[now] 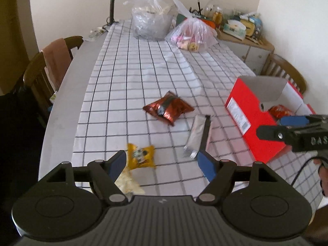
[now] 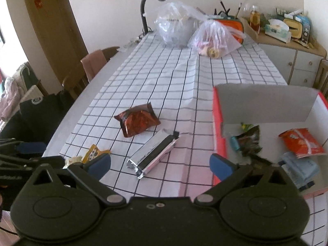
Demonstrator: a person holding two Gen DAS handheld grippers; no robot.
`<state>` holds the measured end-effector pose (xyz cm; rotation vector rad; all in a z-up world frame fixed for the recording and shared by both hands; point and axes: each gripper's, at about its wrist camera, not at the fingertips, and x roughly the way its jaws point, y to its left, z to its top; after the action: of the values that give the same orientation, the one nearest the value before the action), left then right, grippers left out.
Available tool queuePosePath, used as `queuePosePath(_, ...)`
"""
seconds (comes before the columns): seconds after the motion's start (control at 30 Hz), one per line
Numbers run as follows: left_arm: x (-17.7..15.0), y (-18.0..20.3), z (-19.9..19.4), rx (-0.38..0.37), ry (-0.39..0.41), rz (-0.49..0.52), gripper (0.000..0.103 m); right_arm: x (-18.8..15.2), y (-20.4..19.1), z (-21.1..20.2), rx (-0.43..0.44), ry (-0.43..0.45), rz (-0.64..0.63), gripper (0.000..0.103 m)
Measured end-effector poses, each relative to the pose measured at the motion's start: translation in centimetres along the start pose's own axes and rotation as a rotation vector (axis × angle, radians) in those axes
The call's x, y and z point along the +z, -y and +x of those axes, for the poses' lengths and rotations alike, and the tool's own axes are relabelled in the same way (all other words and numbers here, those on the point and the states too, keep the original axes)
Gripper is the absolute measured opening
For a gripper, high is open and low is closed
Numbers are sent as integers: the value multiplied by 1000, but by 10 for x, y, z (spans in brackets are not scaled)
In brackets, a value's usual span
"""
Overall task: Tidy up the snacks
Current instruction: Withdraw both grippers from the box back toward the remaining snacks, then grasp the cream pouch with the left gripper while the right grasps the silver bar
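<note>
On the checked tablecloth (image 1: 127, 78) lie a brown-red foil packet (image 1: 169, 108), a silver packet (image 1: 197, 135), a yellow packet (image 1: 141, 155) and a pale packet (image 1: 128, 182). My left gripper (image 1: 162, 164) hangs open over the near edge, with the yellow packet just beyond its left finger and nothing gripped. My right gripper (image 2: 161, 163) is open wide above the silver packet (image 2: 153, 151), not touching it. To the right the red box (image 2: 218, 127) stands open. It holds an orange packet (image 2: 301, 141), a dark packet (image 2: 249, 141) and a blue packet (image 2: 299, 168).
Two clear plastic bags (image 1: 151, 18) (image 1: 192, 32) and a desk lamp (image 1: 114, 2) stand at the table's far end. Wooden chairs (image 1: 47, 67) (image 1: 285, 71) flank the table. A cluttered sideboard (image 2: 291, 47) sits at the back right.
</note>
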<state>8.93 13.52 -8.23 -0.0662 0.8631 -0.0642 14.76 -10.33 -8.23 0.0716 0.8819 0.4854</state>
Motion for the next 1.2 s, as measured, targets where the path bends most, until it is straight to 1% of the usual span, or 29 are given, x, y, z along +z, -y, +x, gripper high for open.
queuePosePath(0.2, -12, -31, 6, -45, -43, 72, 76, -4, -19, 34, -41, -61, 27, 103)
queuePosePath(0.43, -20, -57, 28, -51, -125, 193, 76, -6, -33, 69, -112, -101, 62, 103)
queuePosePath(0.57, -24, -59, 43, -56, -160, 259, 76, -4, -37, 94, -167, -122, 74, 102)
queuePosePath(0.77, -26, -58, 61, -89, -210, 320, 76, 2, -43, 129, -230, -149, 77, 102)
queuePosePath(0.87, -29, -57, 69, -94, -233, 358, 76, 3, -44, 143, -263, -163, 82, 100)
queuePosePath(1.07, -30, -62, 84, -92, -268, 382, 76, 5, -44, 163, -307, -184, 77, 96)
queuePosePath(1.2, -33, -65, 93, -93, -297, 369, 76, 4, -44, 170, -309, -191, 78, 88)
